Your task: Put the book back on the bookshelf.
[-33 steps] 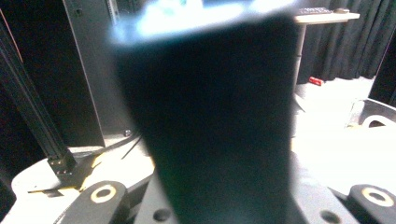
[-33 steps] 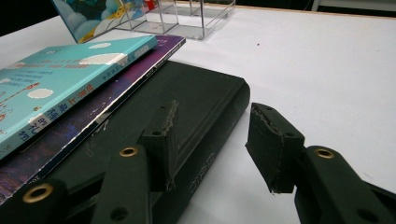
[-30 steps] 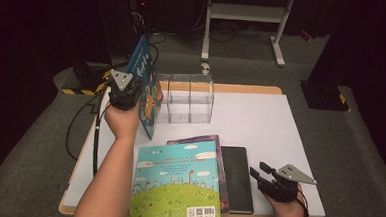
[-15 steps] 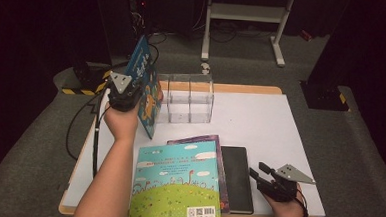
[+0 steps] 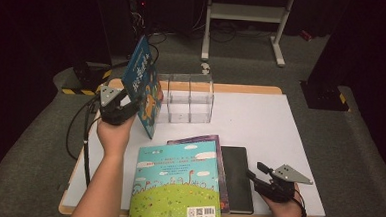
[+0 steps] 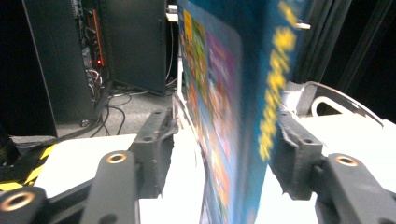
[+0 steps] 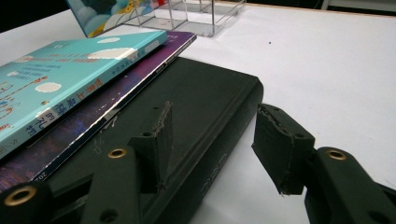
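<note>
The left gripper (image 6: pixel 219 154), its jaws just opening, straddles the upright blue picture book (image 6: pixel 247 93) unclamped. The right gripper (image 7: pixel 210 149) hangs released over the black notebook (image 7: pixel 196 107).

The blue picture book (image 5: pixel 143 88) has a glossy printed cover, smooth as coated card, catching light in the left gripper view. The turquoise picture book (image 5: pixel 177 183) at the near edge of the tabletop (image 5: pixel 280 128) shows the same slick, laminated finish, and the purple book (image 7: pixel 93 116) under it a duller sheen with scuffed paper edges. The black book (image 7: pixel 205 102) has a matt, faintly grained cover. The organizer (image 5: pixel 189 98) is clear, glossy plastic. The tabletop is smooth matt white with a wood-coloured rim. The right gripper (image 7: pixel 212 144) has matt black jaws with rough, frayed pads and brass-coloured rivets.
</note>
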The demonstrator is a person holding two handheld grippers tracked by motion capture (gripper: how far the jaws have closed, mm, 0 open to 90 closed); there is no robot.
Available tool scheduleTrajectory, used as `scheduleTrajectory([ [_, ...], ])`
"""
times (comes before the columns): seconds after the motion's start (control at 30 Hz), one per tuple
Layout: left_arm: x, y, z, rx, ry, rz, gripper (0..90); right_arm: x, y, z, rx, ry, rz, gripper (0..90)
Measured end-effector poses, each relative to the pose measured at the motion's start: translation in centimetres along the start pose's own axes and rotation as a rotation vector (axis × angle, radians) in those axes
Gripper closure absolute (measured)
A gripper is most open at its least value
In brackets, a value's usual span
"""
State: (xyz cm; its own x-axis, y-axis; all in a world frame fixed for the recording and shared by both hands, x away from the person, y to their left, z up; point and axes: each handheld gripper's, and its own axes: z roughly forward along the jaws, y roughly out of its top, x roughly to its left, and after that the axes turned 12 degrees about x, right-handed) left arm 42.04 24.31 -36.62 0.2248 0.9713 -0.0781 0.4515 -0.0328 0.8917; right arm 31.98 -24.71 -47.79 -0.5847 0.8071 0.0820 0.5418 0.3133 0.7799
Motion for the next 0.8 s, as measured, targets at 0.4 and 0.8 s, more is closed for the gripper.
scheduleTrajectory([
  [0.4, 0.3, -5.9, -1.3, 0.107, -0.125, -0.013, 35.3, 0.2, -0.1, 0.7, 0.005, 0.018, -0.016, 40.6],
  [0.8, 0.2, -12.8, -1.6, 0.284, -0.207, -0.023, 35.0, 0.5, -0.3, 1.1, 0.007, 0.017, -0.062, 40.4],
])
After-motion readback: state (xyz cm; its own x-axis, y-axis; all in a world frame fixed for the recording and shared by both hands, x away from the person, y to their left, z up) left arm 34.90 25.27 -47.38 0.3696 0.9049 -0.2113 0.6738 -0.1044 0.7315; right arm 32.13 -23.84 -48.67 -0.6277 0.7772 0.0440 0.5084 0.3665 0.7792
